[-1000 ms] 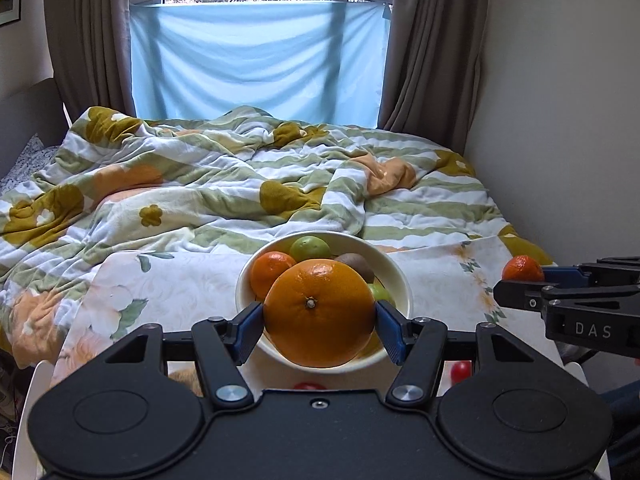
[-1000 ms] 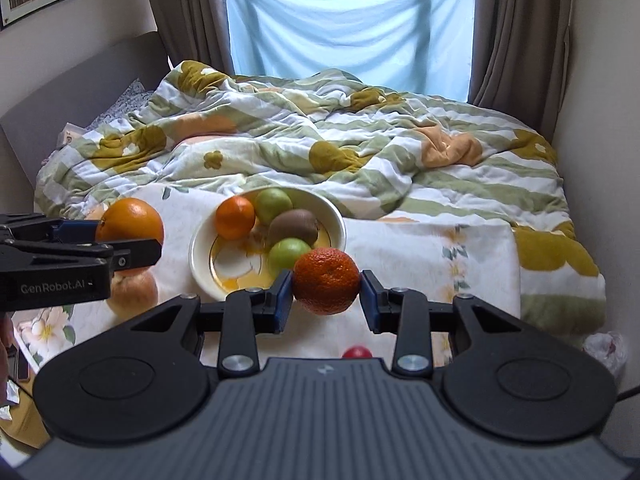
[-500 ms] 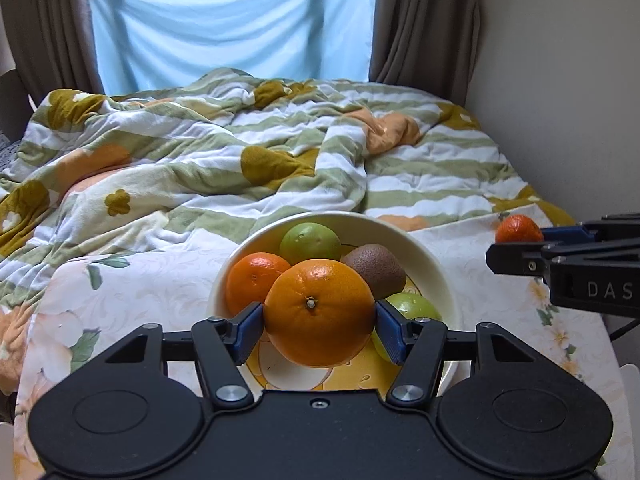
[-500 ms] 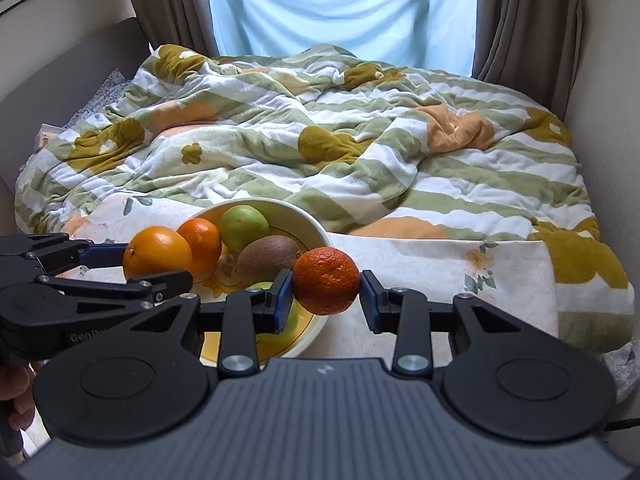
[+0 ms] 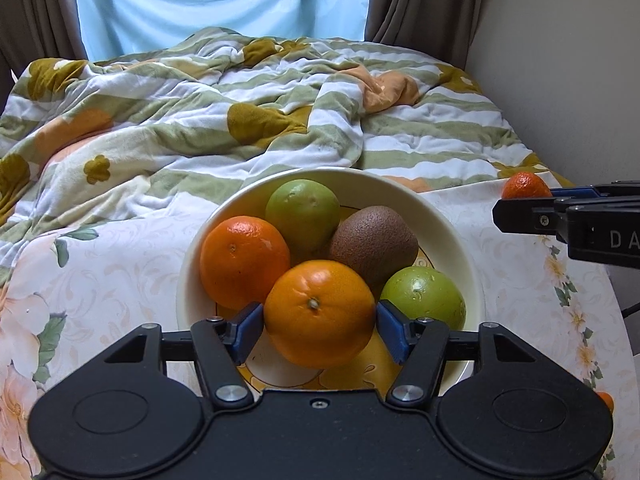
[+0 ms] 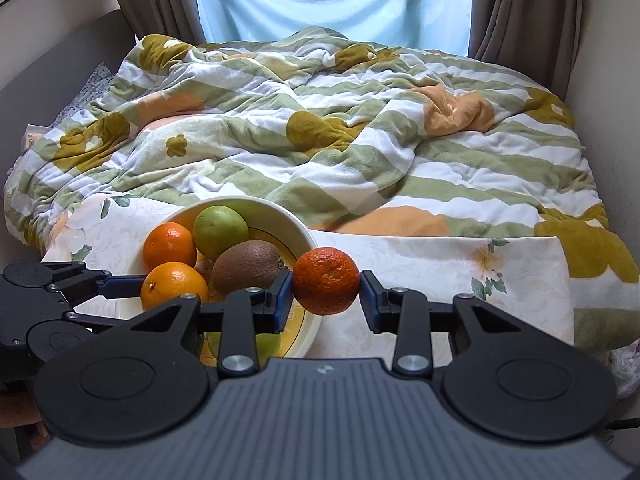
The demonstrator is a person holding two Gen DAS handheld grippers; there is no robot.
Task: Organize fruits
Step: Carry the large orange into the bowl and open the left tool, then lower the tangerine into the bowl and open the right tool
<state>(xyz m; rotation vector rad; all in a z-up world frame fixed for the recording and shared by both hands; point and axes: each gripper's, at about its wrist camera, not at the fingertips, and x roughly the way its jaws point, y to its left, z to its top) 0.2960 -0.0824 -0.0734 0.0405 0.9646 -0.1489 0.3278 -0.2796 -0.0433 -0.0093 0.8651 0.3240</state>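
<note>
Left wrist view: the cream bowl (image 5: 460, 240) on the floral cloth (image 5: 120, 264) holds a tangerine (image 5: 244, 262), two green fruits (one at the back (image 5: 303, 212), one front right (image 5: 424, 296)) and a kiwi (image 5: 374, 242). The left gripper (image 5: 320, 326) pinches an orange (image 5: 320, 312) low over the bowl. Beside the bowl's right rim, the right gripper (image 6: 326, 300) clamps a dark mandarin (image 6: 326, 286).

Cream bowl (image 5: 460, 248) with yellow inside; two bright oranges (image 5: 319, 312), two green fruits (image 5: 303, 208), brown kiwi (image 5: 374, 242); darker reddish-orange mandarin (image 6: 326, 281); green-white striped quilt (image 5: 240, 92), ochre flowers; pale floral cloth (image 5: 112, 264); black grippers (image 5: 319, 326), blue pads (image 5: 249, 326)
</note>
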